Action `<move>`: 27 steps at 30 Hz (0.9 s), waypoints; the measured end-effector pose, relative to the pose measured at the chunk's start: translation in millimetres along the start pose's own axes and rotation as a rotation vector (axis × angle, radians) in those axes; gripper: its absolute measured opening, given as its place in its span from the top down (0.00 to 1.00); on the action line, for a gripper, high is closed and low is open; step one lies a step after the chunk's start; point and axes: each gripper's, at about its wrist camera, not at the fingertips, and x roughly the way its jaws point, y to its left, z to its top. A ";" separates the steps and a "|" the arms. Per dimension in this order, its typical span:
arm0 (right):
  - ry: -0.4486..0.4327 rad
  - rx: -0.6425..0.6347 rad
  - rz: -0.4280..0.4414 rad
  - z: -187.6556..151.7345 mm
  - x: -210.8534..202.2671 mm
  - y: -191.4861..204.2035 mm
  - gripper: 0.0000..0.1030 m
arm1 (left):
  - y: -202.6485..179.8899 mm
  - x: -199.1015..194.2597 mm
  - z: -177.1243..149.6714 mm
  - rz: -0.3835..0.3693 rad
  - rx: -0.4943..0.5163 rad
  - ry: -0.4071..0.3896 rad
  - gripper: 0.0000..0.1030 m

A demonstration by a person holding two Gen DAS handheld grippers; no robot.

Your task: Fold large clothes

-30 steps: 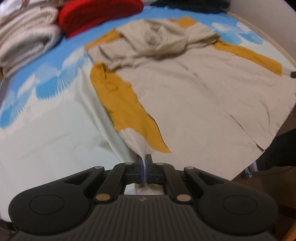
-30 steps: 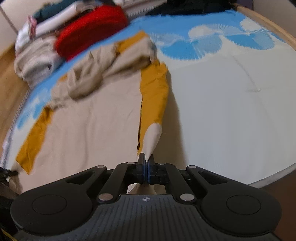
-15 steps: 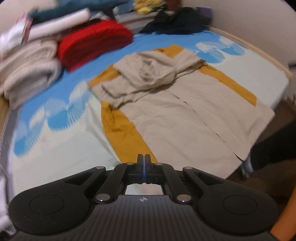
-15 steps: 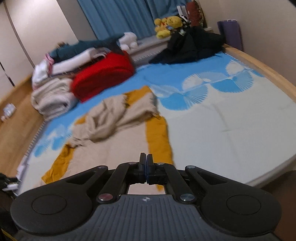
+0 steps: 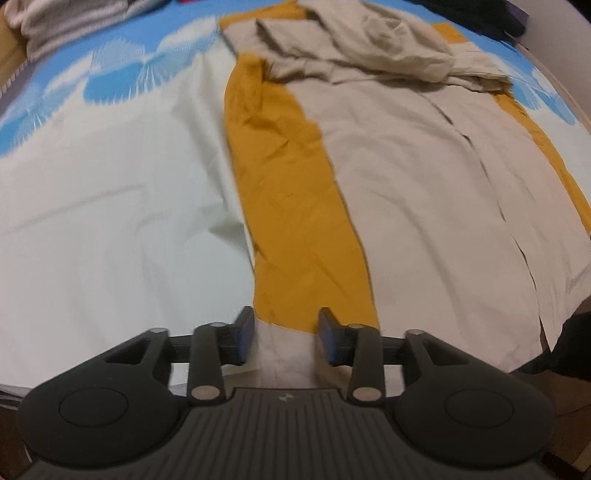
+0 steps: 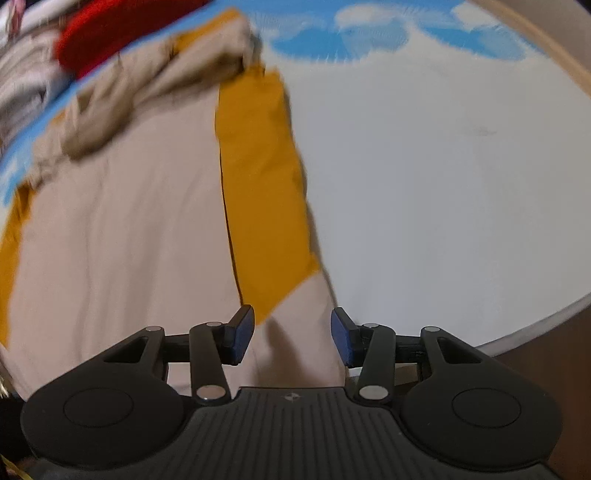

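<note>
Left wrist view showed the left gripper (image 5: 286, 334) pointing steeply down at the near edge of the garment (image 5: 424, 177), a large beige piece with mustard panels spread flat on the bed sheet (image 5: 110, 206). Its jaws were opening; the pale hem corner and the foot of the left mustard panel (image 5: 291, 192) lay between the blue pads (image 5: 245, 334), which stood clear of the cloth on both sides. At the far end the garment's upper part lay bunched in a crumpled heap (image 5: 373, 44). Right wrist view, blurred by motion, showed the right gripper (image 6: 291, 334) likewise aimed down at the opposite near corner, jaws opening, with beige hem cloth and the tip of the right mustard panel (image 6: 258, 184) between the pads but not pinched. A red folded item (image 6: 110, 33) sat beyond the garment. Judging from this, the hem was being laid down. Done well, both corners should settle level with each other, the panels straight and free of wrinkles, and the bunched top should be smoothed before any fold is made across the body.
</note>
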 end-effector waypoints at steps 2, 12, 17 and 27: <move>0.028 -0.033 -0.019 -2.8 10.0 0.2 0.53 | 7.3 15.3 1.1 -0.033 -0.023 0.051 0.53; -0.048 -0.043 0.077 -2.0 -18.8 -2.9 0.99 | -24.8 -11.7 3.0 0.005 0.102 0.001 0.97; -0.159 0.011 0.197 -0.3 -86.3 -13.7 1.00 | -45.9 -79.8 6.9 -0.009 0.197 -0.124 0.98; -0.331 0.018 0.307 -28.0 -233.6 -35.9 1.00 | -57.3 -222.4 -8.5 -0.098 0.371 -0.271 0.98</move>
